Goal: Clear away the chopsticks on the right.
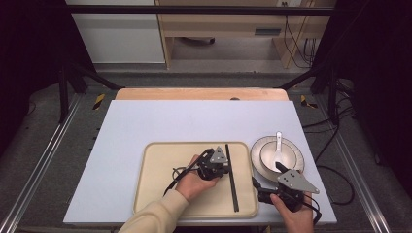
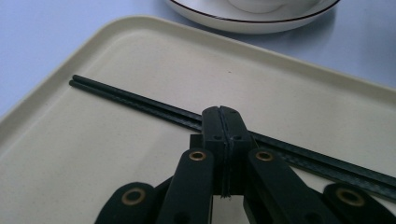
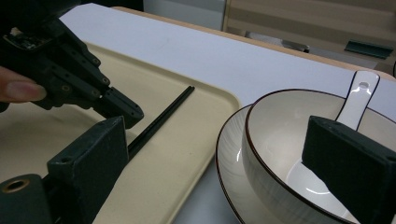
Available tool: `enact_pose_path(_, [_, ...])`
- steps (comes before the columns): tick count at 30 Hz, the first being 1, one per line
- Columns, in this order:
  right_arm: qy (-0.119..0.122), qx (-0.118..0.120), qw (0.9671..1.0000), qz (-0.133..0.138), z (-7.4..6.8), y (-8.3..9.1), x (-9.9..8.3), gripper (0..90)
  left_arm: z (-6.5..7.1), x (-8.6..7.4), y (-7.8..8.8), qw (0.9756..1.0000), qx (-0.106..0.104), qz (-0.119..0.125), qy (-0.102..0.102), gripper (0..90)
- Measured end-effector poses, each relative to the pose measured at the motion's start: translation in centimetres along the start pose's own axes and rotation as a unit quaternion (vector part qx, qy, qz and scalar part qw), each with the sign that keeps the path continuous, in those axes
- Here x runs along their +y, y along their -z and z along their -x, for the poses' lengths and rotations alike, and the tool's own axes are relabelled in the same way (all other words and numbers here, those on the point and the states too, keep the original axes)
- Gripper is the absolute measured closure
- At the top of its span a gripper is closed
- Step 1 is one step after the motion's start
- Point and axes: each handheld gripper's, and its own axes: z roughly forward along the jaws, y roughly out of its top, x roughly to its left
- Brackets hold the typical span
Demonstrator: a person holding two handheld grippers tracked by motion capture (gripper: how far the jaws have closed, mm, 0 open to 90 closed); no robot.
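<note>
A pair of black chopsticks [image 1: 232, 179] [image 2: 130, 98] [image 3: 173, 105] lies along the right side of a beige tray [image 1: 155, 194] [image 2: 70, 163] [image 3: 187, 158]. My left gripper [image 1: 226, 170] [image 2: 223, 114] [image 3: 128, 114] is shut with nothing between its jaws, its tip right at the chopsticks' middle. Whether it touches them I cannot tell. Right of the tray a bowl [image 1: 266, 156] [image 3: 275, 135] holding a white spoon [image 1: 278, 145] [image 3: 357, 100] stands on a plate [image 1: 297, 156] [image 2: 252, 23] [image 3: 229, 154]. My right gripper [image 1: 267, 174] [image 3: 215, 140] is open, one jaw over the tray's edge, the other over the bowl.
The white tabletop [image 1: 194, 121] stretches beyond the tray to a wooden strip [image 1: 199, 93] at the far edge. The tray's left half is bare. A person's sleeve [image 1: 155, 216] comes in at the bottom. Cables trail from both grippers.
</note>
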Motion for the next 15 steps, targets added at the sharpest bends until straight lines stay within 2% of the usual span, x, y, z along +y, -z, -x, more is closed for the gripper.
enact_pose_path(5, [-0.001,0.000,1.0000,-0.001,0.01,0.01,0.00,6.9,0.47,-0.34,0.00,0.9998,-0.008,-0.009,-0.012,89.6])
enact_pose_path(9, [-0.002,0.001,1.0000,-0.001,-0.02,0.02,0.00,6.9,0.67,-0.38,-0.02,0.9999,-0.009,-0.003,-0.012,89.6])
enact_pose_path(12, [-0.001,0.001,1.0000,-0.001,-0.02,0.00,-0.01,6.9,0.87,-0.45,0.14,0.9998,-0.011,0.013,-0.004,89.5])
enact_pose_path(15, [0.000,0.003,1.0000,-0.001,-0.04,-0.01,-0.01,7.0,0.86,-0.61,0.57,0.9997,-0.011,0.016,-0.012,87.3])
